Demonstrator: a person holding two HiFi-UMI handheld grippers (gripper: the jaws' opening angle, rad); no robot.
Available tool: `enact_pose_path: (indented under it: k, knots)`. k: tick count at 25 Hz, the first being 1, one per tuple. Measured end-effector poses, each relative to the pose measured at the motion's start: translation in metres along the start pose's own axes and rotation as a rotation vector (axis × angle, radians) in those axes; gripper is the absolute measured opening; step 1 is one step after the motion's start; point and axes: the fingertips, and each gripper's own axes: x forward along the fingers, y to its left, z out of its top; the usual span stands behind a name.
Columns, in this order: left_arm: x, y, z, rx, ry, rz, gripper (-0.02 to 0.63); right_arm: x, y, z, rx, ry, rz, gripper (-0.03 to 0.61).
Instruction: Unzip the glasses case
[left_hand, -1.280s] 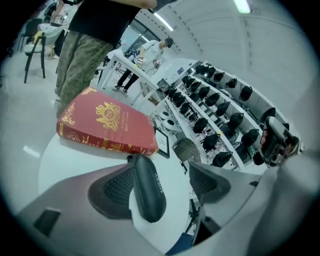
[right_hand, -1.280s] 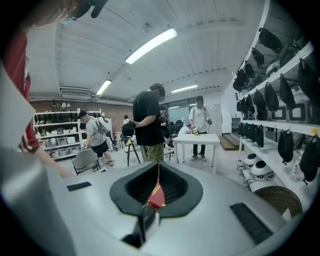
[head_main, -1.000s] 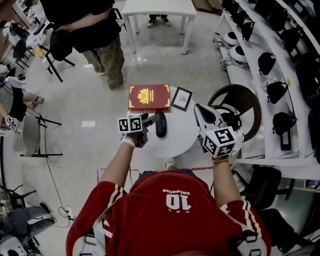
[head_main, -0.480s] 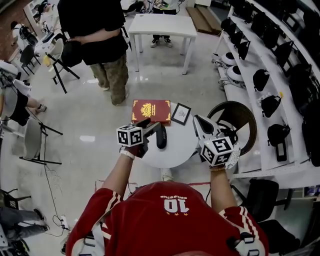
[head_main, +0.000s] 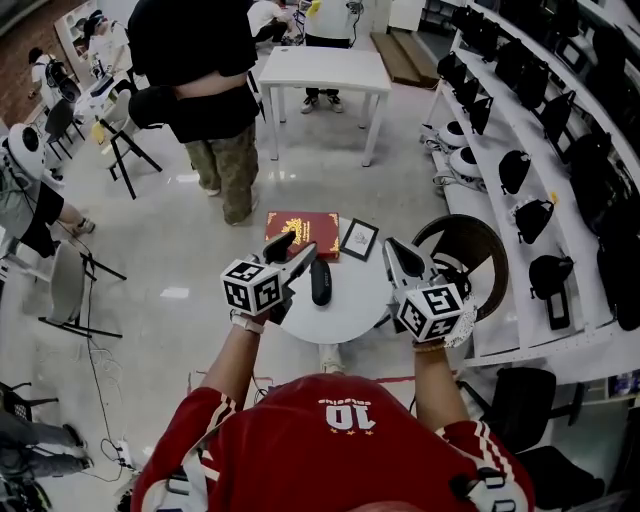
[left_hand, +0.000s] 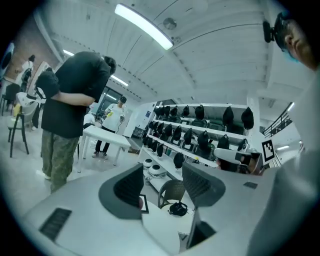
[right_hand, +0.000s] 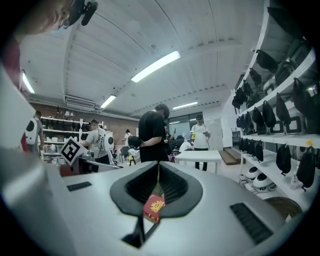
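Note:
The black glasses case (head_main: 320, 282) lies zipped on the small round white table (head_main: 350, 300), in the head view only. My left gripper (head_main: 290, 246) hangs above the table's left part, up and left of the case and apart from it. In the left gripper view its jaws (left_hand: 163, 186) stand open; they have just been closing, with nothing between them. My right gripper (head_main: 393, 250) hovers over the table's right edge, right of the case. Its jaws (right_hand: 158, 186) are shut, with nothing held.
A red book (head_main: 302, 222) and a small framed picture (head_main: 359, 238) lie at the table's far side. A wicker chair (head_main: 478, 238) stands to the right, before shelves of black bags (head_main: 540, 120). A person in black (head_main: 200, 80) and a white table (head_main: 320, 70) are beyond.
My left gripper has risen from beside the case, rolled, and its jaws have narrowed. My right gripper has risen a little. The head view has tilted up the room.

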Motion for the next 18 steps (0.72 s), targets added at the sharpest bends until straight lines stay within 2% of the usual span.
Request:
enact_pose_path:
  k: [11, 18]
  knots:
    - [-0.035, -0.040, 0.052, 0.164, -0.118, 0.042, 0.176, -0.016, 0.022, 0.025, -0.004, -0.059, 0.011, 0.021]
    - [-0.050, -0.041, 0.062, 0.207, -0.154, 0.102, 0.129, -0.018, 0.029, 0.031, -0.019, -0.069, 0.005, 0.021]
